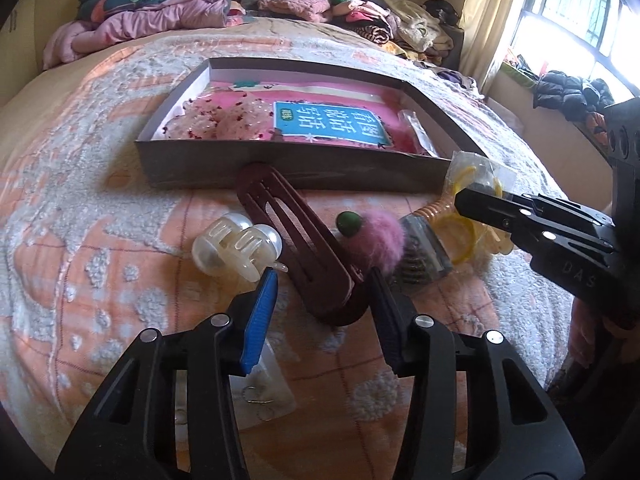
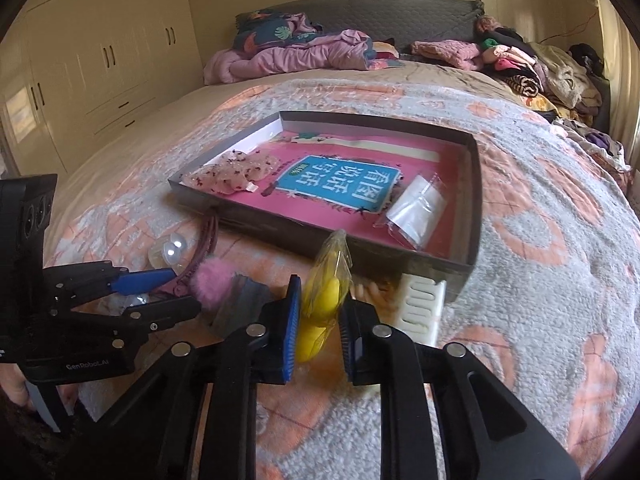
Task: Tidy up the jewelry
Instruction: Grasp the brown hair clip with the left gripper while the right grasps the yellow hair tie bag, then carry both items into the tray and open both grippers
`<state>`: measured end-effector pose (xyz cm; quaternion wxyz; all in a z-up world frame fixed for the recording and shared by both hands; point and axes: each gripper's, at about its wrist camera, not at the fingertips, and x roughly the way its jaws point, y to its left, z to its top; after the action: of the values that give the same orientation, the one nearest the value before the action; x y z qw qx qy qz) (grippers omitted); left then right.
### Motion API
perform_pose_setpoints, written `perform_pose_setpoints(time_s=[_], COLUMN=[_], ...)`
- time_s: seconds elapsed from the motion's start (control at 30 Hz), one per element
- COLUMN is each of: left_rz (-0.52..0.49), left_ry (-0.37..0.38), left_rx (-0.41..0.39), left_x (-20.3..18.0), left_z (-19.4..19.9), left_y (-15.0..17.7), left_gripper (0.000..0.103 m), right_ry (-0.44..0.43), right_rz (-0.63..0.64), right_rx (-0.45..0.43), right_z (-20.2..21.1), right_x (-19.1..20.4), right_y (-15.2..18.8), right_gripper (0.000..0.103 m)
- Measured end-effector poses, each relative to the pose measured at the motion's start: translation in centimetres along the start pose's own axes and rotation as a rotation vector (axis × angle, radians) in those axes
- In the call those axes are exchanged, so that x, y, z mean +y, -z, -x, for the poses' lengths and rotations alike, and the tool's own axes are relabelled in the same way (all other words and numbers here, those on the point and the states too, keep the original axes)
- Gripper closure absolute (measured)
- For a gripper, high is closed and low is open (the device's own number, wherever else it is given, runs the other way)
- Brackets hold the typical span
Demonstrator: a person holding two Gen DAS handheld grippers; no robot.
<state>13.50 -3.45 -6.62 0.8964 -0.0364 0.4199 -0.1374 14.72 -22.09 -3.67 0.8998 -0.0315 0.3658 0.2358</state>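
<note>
One shallow grey box [image 2: 476, 200] lies on the bedspread [image 2: 540, 280], lined with a pink sheet bearing a blue label [image 2: 340, 184]. Inside, a clear packet of pale, red-flecked beads [image 2: 232, 174] sits toward the box's 9 o'clock corner and a clear bag with a white card [image 2: 416, 210] toward 4 o'clock. Outside the near wall, the right gripper [image 2: 320, 316] is clamped on a clear bag of yellow rings [image 2: 326, 288], held up at the box's 6 o'clock edge. The left gripper [image 1: 324, 300] has its jaws apart, straddling the end of a dark red hair clip [image 1: 300, 240]. A pearly claw clip [image 1: 236, 246] lies at its 10 o'clock, a pink pom-pom [image 1: 384, 240] at 2 o'clock.
</note>
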Motion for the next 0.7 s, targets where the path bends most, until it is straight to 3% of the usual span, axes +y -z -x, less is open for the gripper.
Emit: perform_pose_setpoints(time_s=[0.2,0.33,0.7], left_rz=[0.028,0.053,0.023], left_ry=[-0.019,0.021,0.084], left_rx=[-0.016,-0.008,-0.022], left_x=[0.7,1.4,1.4], left_z=[0.5,0.2,2.4], left_y=[-0.1,-0.1,0.4], left_gripper=[0.065,0.078,0.081], right_ry=[0.007,0.013,0.021], right_rz=[0.012,0.007,-0.003], right_rx=[-0.004,-0.003,-0.051], right_z=[0.0,0.0,2.1], right_x=[0.4,0.5,0.9], right_y=[-0.2,-0.3,-0.6], right_gripper=[0.088,0.088,0.088])
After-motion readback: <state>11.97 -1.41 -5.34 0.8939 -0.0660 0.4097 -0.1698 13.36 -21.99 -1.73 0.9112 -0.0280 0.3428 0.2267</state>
